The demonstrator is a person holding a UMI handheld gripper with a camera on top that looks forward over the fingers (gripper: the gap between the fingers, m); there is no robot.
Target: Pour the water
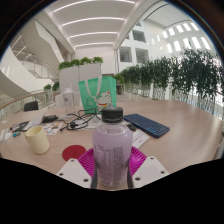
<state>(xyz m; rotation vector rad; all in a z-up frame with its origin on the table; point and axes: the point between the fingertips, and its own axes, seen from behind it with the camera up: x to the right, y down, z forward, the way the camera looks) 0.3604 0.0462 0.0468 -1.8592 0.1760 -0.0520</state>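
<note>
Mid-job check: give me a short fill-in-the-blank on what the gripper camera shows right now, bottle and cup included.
1. The gripper has its fingers closed on a clear ____ with a white cap.
2. The pale yellow cup stands on the wooden table, off to the ____ of the bottle.
3. The flat round coaster between cup and bottle is ____ in colour.

Missing words: bottle; left; red

The bottle [111, 148] fills the jaws' front; cup [37, 139] left, tablet [147, 125] right.
</note>
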